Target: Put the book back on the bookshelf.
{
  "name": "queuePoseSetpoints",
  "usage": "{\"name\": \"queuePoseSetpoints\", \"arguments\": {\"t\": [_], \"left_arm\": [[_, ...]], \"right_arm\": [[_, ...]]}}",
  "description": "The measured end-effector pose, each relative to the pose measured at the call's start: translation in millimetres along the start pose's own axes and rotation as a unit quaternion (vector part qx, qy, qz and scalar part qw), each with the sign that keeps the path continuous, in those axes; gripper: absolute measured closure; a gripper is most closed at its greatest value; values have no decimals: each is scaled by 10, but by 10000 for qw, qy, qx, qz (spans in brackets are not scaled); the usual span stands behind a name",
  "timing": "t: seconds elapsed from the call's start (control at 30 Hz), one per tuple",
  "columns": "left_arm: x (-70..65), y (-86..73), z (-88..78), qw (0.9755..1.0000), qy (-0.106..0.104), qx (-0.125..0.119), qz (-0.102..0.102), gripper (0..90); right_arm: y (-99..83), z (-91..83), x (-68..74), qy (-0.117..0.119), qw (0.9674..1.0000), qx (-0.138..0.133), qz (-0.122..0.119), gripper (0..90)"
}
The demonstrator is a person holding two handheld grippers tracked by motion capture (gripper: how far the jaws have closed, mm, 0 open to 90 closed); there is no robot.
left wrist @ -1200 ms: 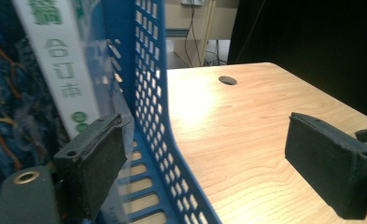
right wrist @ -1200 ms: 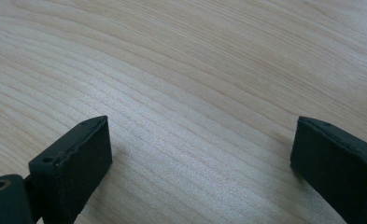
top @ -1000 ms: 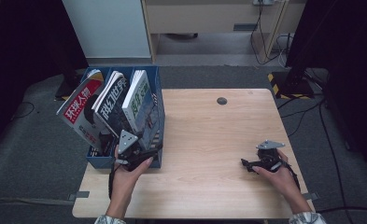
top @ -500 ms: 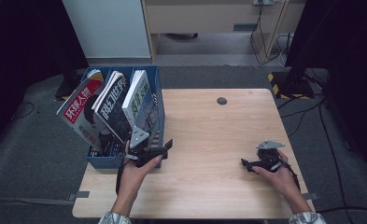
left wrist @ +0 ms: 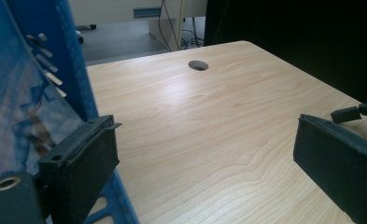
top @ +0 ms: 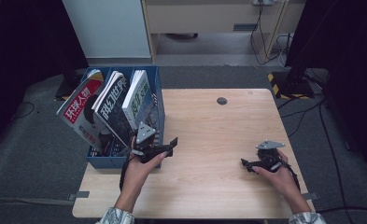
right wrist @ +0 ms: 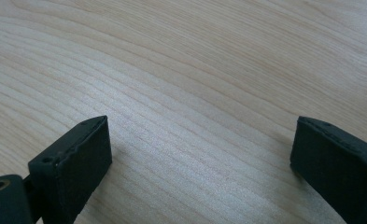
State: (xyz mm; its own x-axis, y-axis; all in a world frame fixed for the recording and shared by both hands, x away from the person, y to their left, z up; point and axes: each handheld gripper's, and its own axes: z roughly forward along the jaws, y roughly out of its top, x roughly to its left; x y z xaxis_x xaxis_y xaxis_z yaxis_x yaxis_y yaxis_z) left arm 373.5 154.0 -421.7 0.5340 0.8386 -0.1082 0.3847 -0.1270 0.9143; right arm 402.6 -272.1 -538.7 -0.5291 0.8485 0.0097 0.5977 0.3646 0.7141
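Dark room all around, grey carpet underfoot, and at centre frame sits the pale wooden surface [top: 209,140] with a round cable hole [top: 222,101] near its far edge. Biggest thing on it: a blue file box [top: 158,100] at the left edge, three compartments, each carrying a magazine that leans leftward. Red-covered magazine [top: 78,109] at far left, dark-covered magazine [top: 109,105] in the middle, green-and-white magazine [top: 139,100] nearest the box's right wall. They lean so the covers fan open toward the person, easy to pick out.

Now the left claw [top: 168,148], just below the box's right front corner, jaws spread wide and closed on nothing. In the left gripper view one jaw sits right against the blue wall, the other out over bare wood, so I'd judge it is lining up on the box or the nearest magazine. Over at lower right, the right claw [top: 246,163] rests low over the surface, well apart from everything, jaws also wide apart with wood grain between them. Parked, by the look of it, keeping out of the way.
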Motion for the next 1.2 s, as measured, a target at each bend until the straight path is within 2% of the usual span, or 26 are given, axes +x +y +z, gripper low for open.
{"name": "queuePoseSetpoints", "arguments": {"t": [0.07,0.23,0.57,0.87,1.2], "left_arm": [[-29,37,23,9999,32,31,92,62],[-71,104,103,9999,47,67,117,61],[-262,201,325,9993,-110,226,290,51],[-413,228,517,9982,-265,355,404,44],[-502,184,663,9967,-412,497,484,48]], "right_arm": [[-1,0,1,-3,10000,-2,4,57],[-4,-4,3,-5,10000,5,-5,56],[-6,-7,3,1,10000,7,-5,56],[-11,-12,3,7,10000,7,18,54],[-25,-27,-14,6,10000,20,32,51]]}}
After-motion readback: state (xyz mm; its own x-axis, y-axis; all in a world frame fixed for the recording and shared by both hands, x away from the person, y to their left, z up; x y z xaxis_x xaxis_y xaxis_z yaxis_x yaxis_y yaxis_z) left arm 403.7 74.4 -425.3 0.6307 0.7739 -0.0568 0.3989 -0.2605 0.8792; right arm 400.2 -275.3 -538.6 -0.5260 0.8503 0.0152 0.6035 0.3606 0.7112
